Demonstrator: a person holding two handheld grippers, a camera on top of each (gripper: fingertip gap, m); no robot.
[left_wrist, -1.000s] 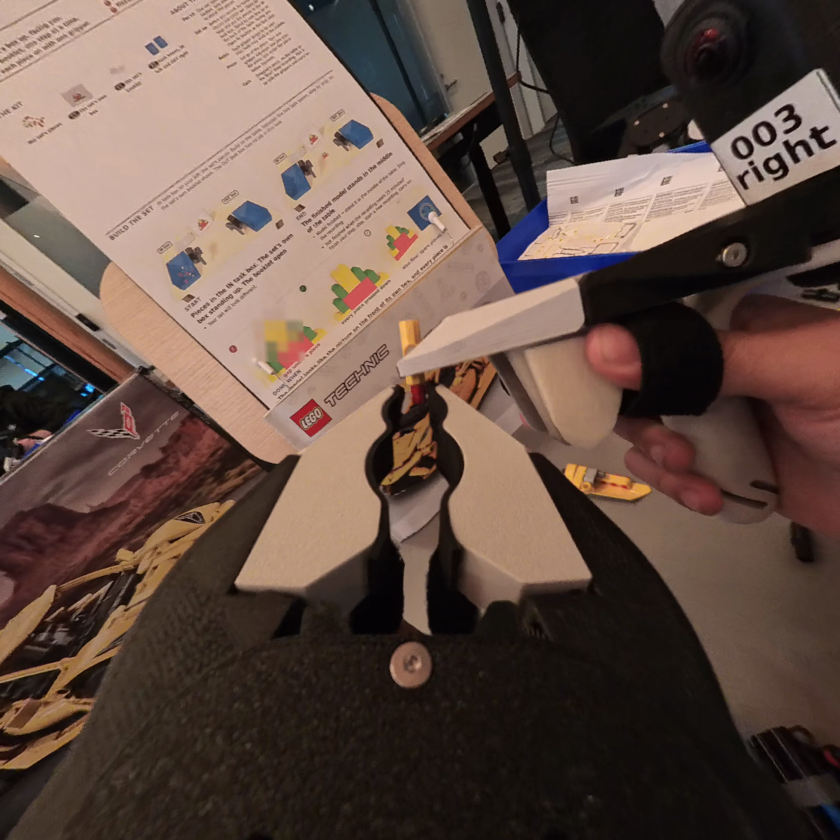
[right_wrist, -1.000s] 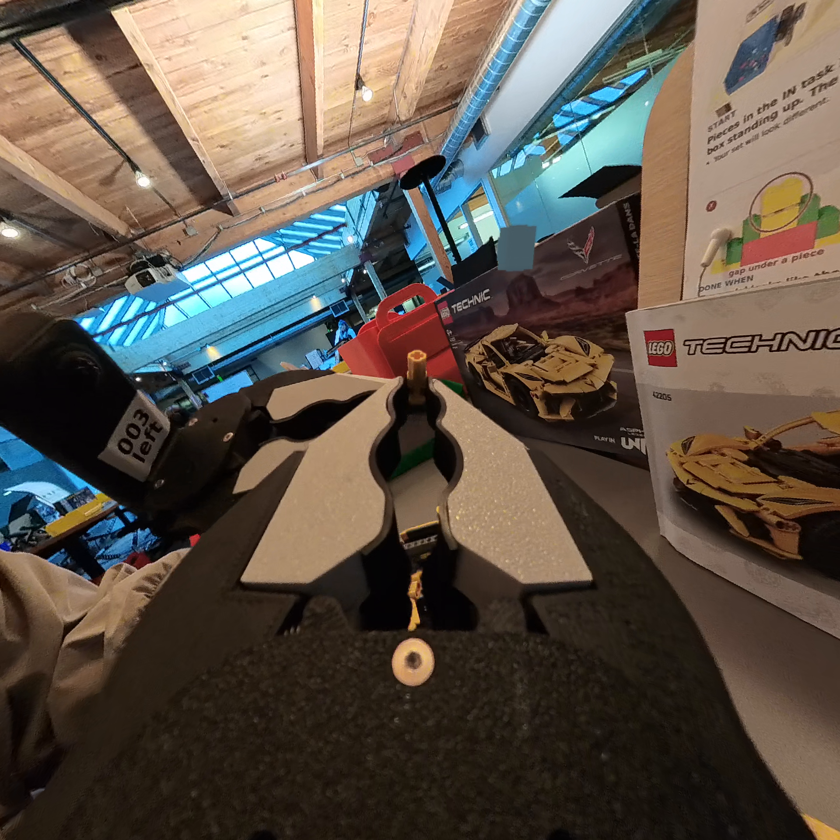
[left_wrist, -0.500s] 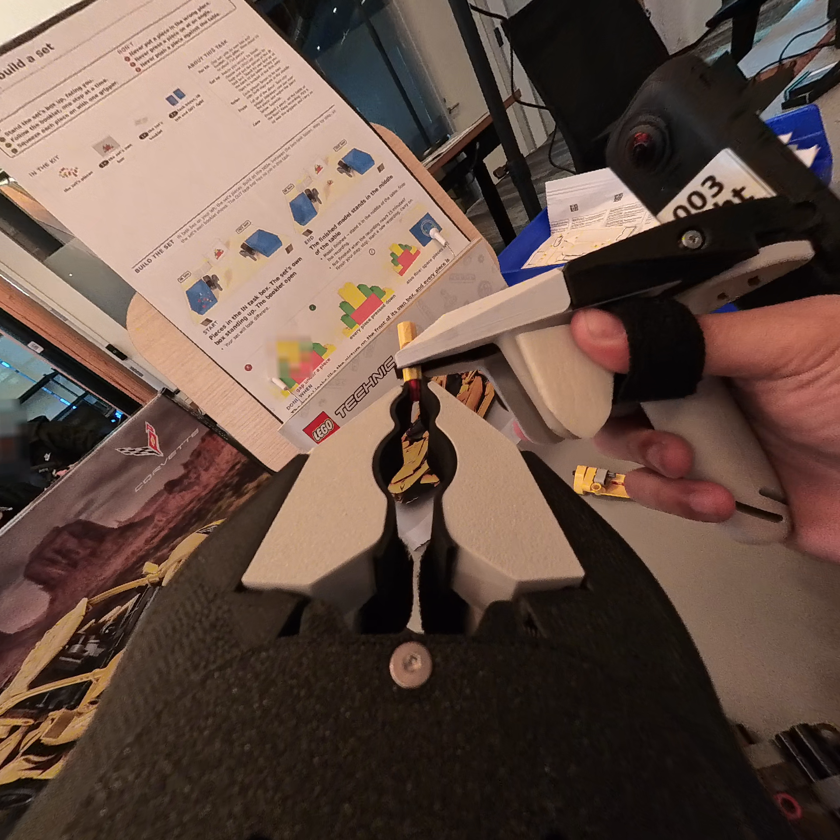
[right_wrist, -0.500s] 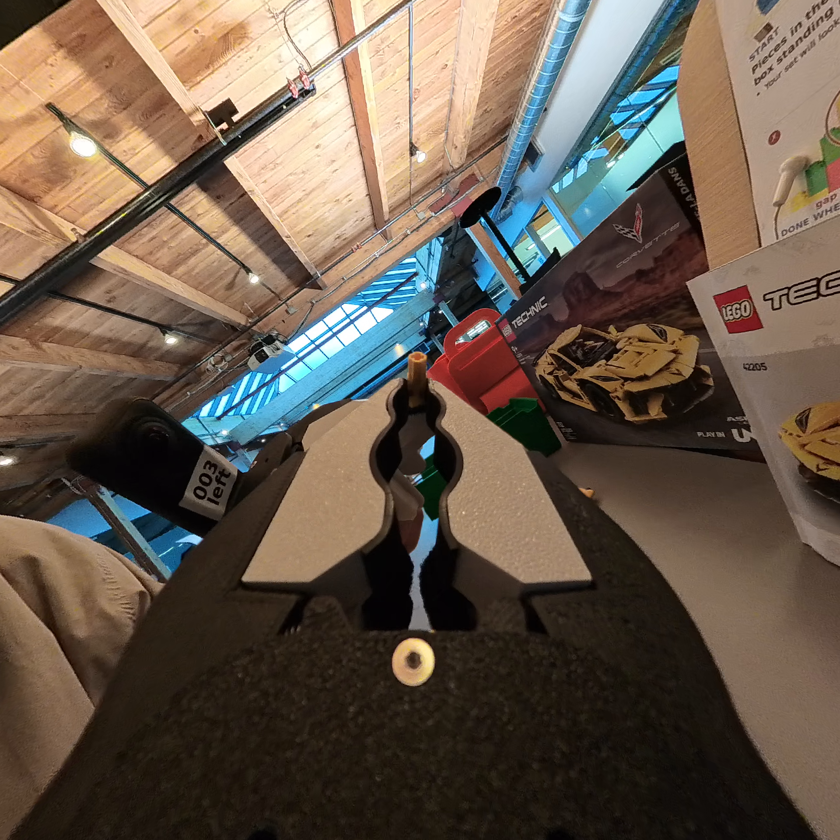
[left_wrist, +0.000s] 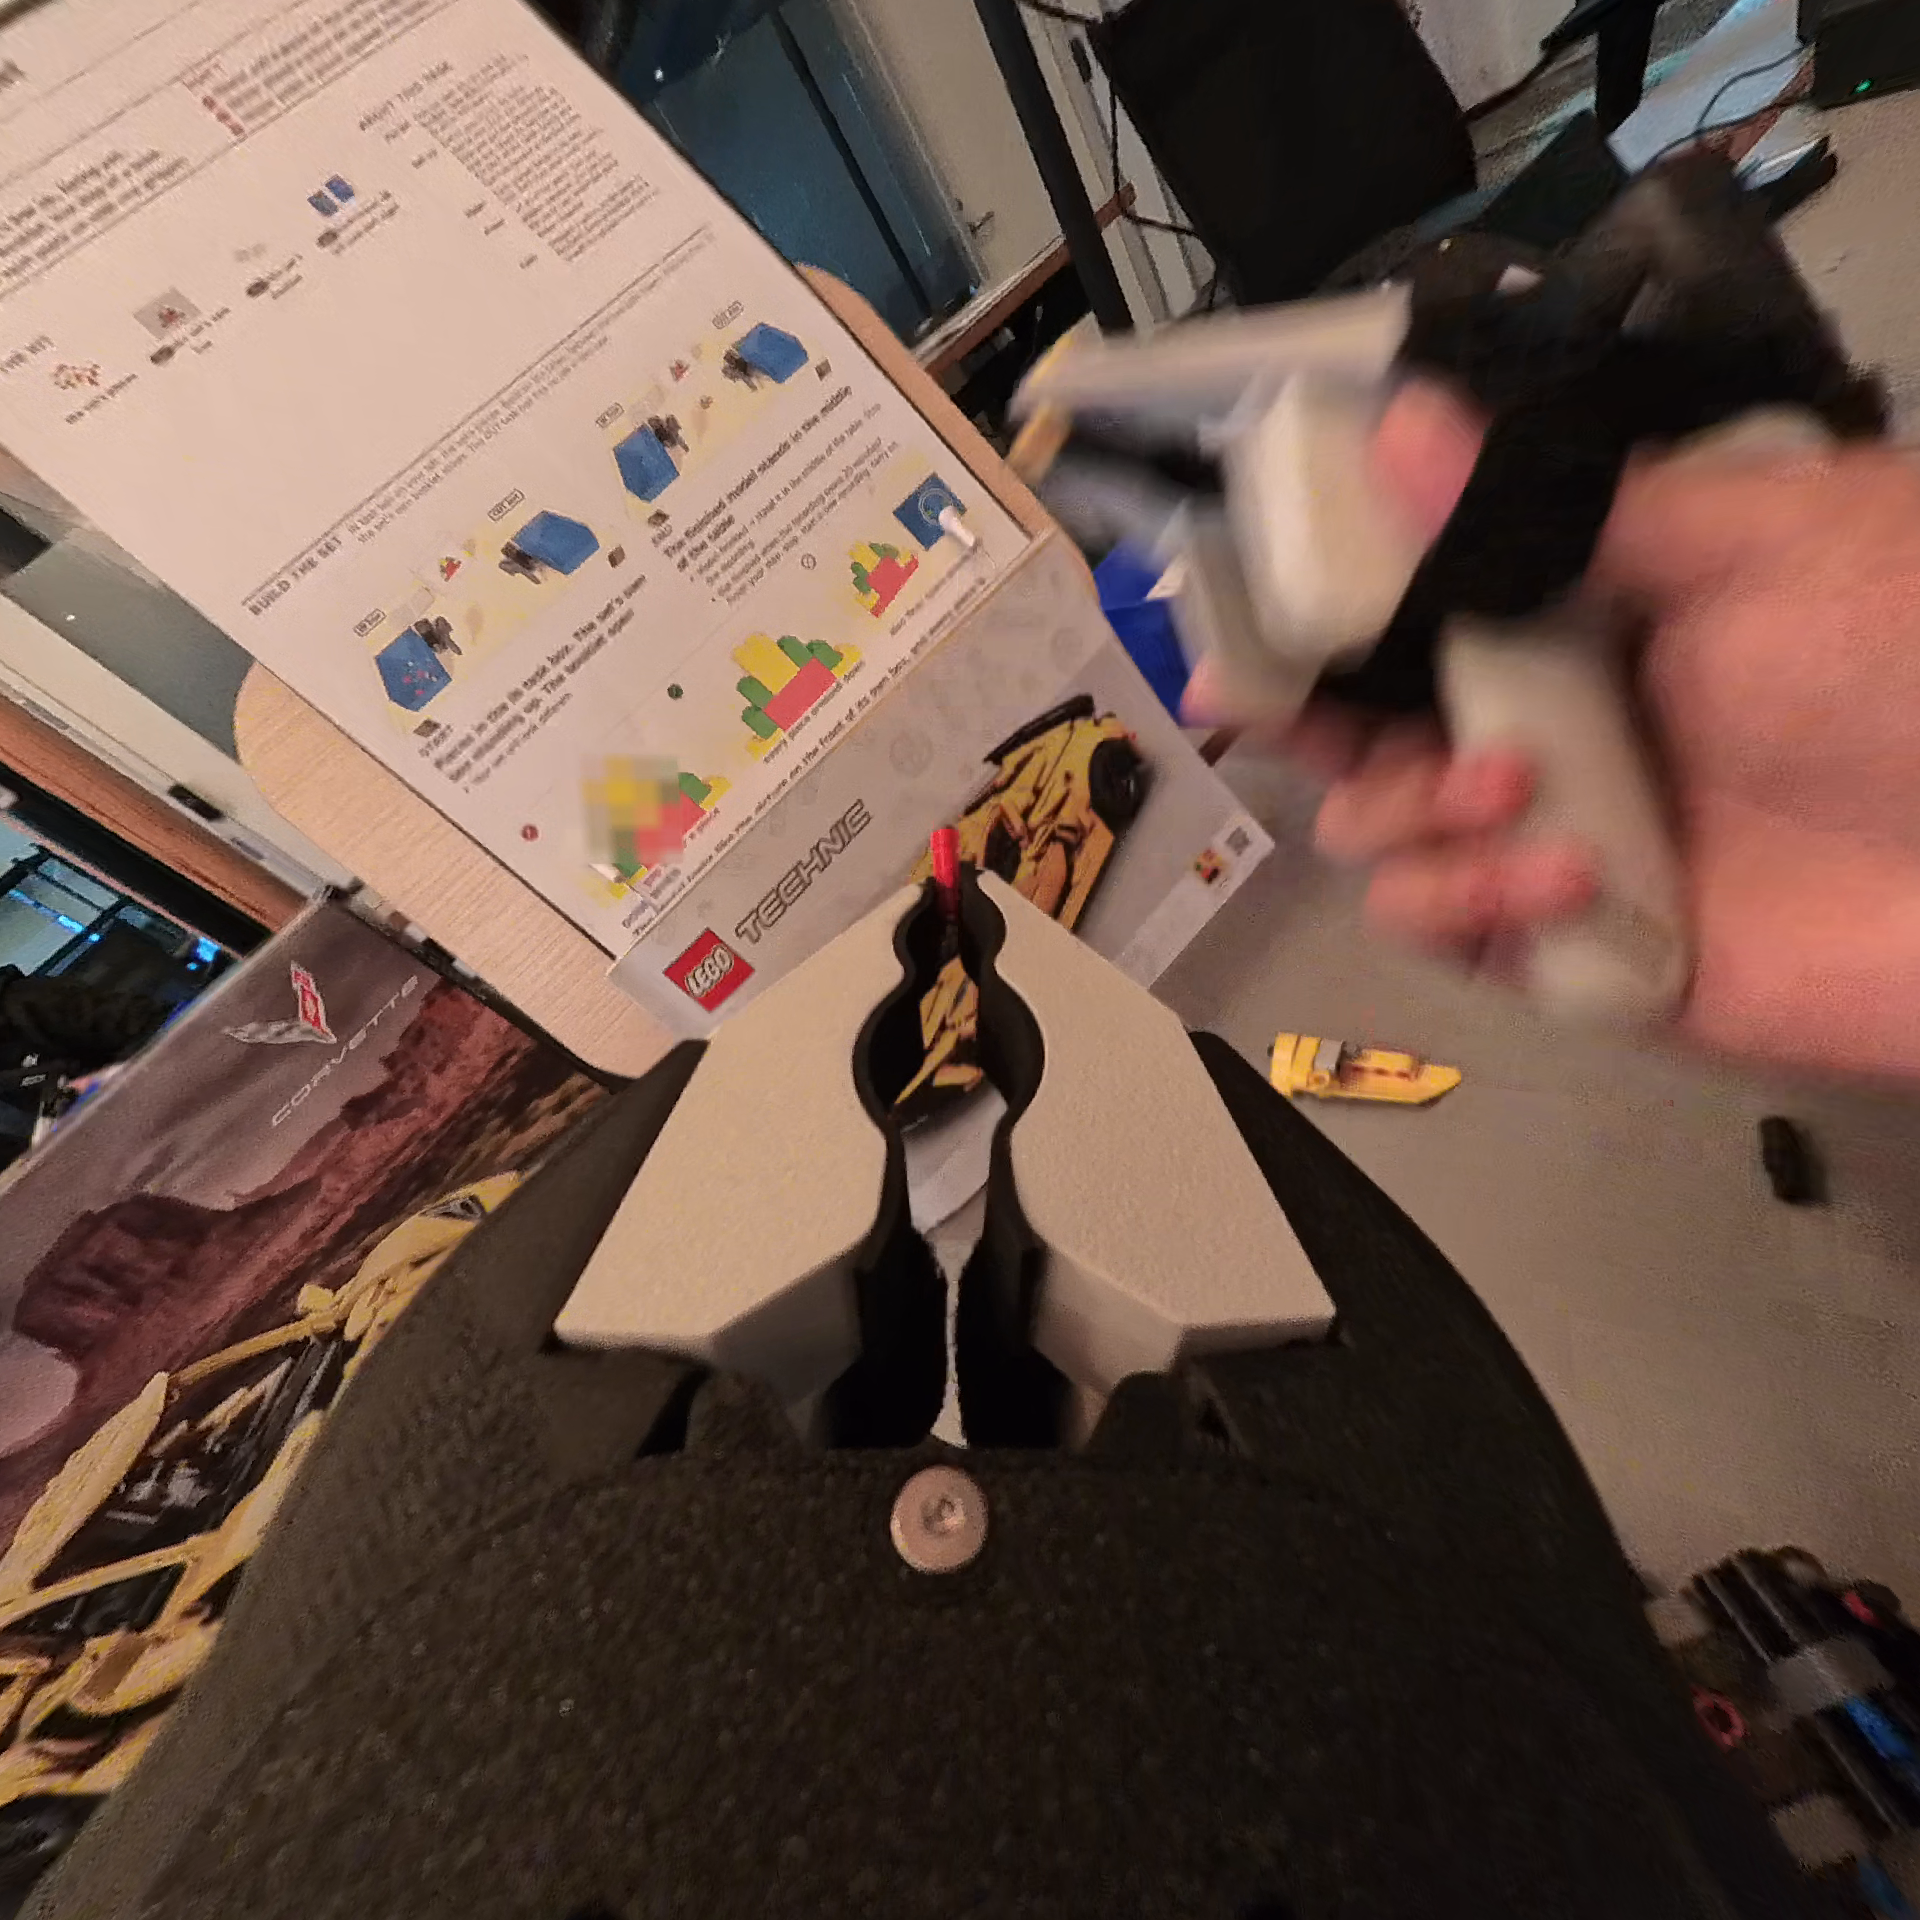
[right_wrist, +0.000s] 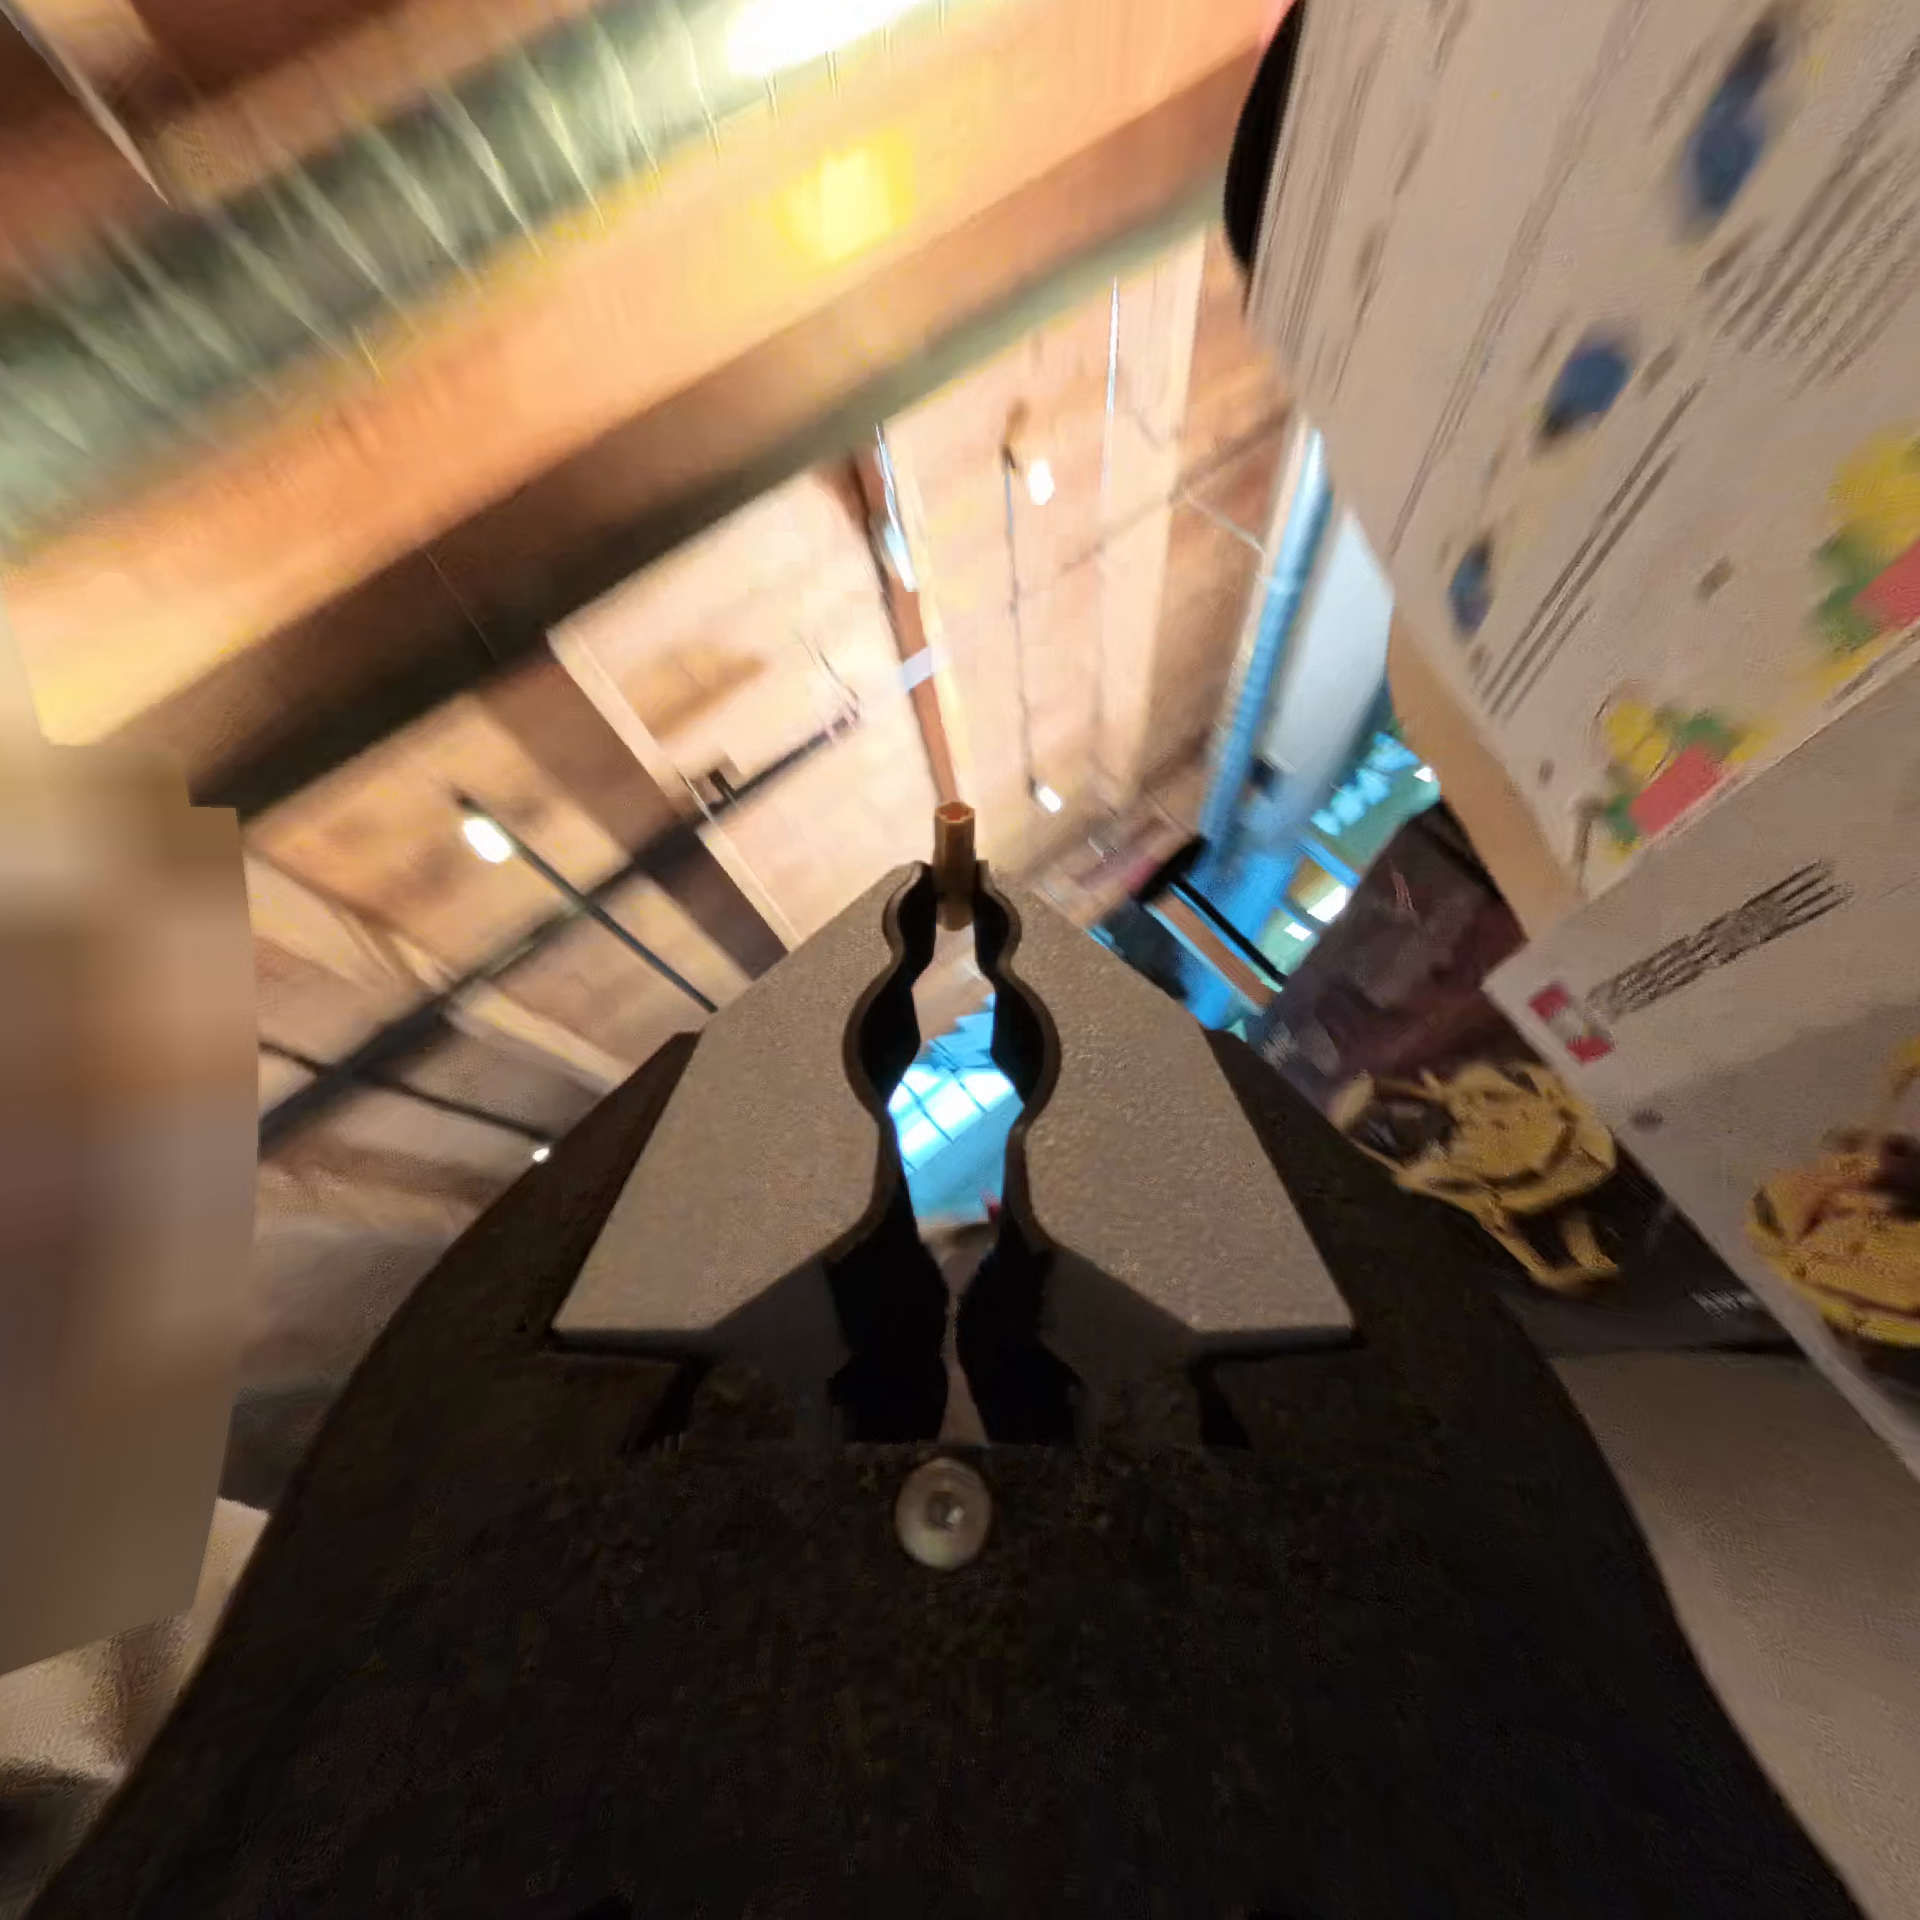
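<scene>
In the left wrist view my left gripper is shut on a small red pin that sticks out past its tips, held above the grey table. My right gripper also shows in that view, blurred, up and to the right in a person's hand, well apart from the red pin. In the right wrist view my right gripper is shut on a short tan pin and points steeply up at the wooden ceiling.
A building-set booklet leans on a board with an instruction poster. A car-picture box stands at the left. A yellow piece and a small black piece lie on the table. Dark loose parts lie at lower right, a blue bin behind.
The tan pin and the red pin were together at my left gripper's tips. My right gripper has swung up and to the right with the tan pin; the red pin stays in my left gripper.
</scene>
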